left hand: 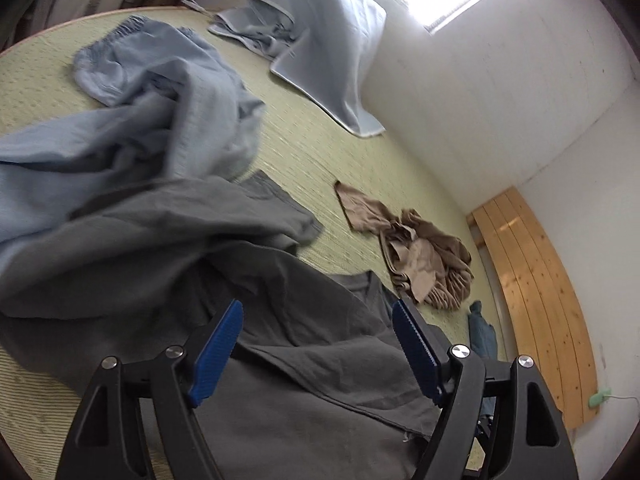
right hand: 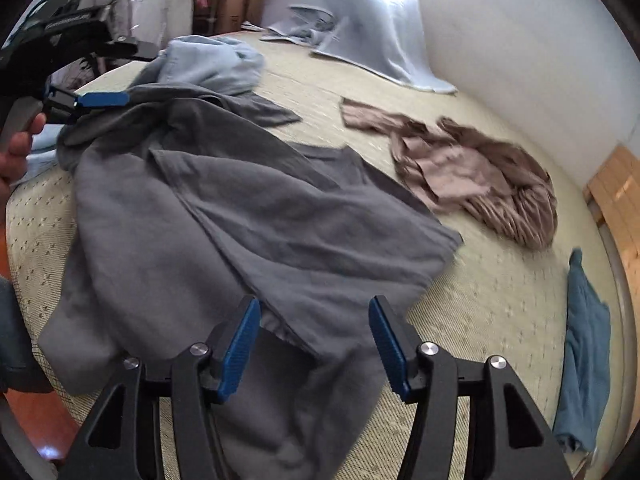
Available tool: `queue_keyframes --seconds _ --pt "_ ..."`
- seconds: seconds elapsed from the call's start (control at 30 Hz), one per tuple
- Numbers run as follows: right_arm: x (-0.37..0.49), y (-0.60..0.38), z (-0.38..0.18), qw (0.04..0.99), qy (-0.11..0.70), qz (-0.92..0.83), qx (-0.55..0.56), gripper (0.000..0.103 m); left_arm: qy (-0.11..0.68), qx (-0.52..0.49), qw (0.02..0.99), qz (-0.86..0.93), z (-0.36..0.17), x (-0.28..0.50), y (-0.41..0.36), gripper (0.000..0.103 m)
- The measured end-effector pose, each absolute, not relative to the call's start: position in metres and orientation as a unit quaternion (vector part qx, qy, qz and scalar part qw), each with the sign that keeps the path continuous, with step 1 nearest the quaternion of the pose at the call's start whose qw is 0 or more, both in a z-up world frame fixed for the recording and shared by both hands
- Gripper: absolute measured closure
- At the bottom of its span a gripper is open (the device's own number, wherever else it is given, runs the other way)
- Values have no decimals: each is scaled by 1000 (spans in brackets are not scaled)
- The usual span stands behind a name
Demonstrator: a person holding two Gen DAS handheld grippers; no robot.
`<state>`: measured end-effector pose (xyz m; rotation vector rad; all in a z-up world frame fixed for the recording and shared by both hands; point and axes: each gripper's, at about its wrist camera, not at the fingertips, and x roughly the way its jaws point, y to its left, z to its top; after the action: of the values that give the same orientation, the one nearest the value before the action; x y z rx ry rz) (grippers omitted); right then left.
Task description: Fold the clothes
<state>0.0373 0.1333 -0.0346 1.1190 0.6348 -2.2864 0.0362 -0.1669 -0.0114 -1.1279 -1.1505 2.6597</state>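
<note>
The gray shirt point(right hand: 224, 216) lies crumpled on the bed point(right hand: 500, 300) so it can be folded, and the left gripper point(left hand: 318, 344) and right gripper point(right hand: 314, 340) both hang over it with jaws open, holding nothing, ready to grab its edges.

A home bedroom — mat-covered bed point(right hand: 500, 300), wooden headboard point(left hand: 532, 292), strewn clothes point(right hand: 472, 172).

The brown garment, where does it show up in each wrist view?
Left wrist view: brown garment lies right of centre, beyond the grey garment.
Right wrist view: brown garment sits upper right, right of the grey garment.
Shared landmark: the draped pale blue blanket by the wall.
</note>
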Motion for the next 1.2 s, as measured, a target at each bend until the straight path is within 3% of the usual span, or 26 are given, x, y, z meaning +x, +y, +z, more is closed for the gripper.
queue_keyframes --seconds 0.13,0.27,0.47,1.07,1.1,1.13,1.2 --pt "33 143 -41 256 222 -837 429 45 -388 -365 25 846 -18 28 -160 22" --pt "40 124 -42 276 246 -836 406 57 -433 -354 5 829 -29 31 -174 22" --pt "47 91 -35 321 236 -839 371 58 -574 -360 46 734 -77 40 -209 22" --pt "39 93 -18 323 177 -862 348 58 -553 -421 -2 719 -107 12 -189 24" --pt "38 95 -16 320 175 -864 346 58 -550 -417 -5 723 -105 11 -188 30" --pt "37 98 -15 317 173 -867 344 58 -547 -415 -9 727 -102 10 -188 47" --pt "35 104 -12 310 168 -872 341 57 -533 -418 -24 735 -98 10 -189 69"
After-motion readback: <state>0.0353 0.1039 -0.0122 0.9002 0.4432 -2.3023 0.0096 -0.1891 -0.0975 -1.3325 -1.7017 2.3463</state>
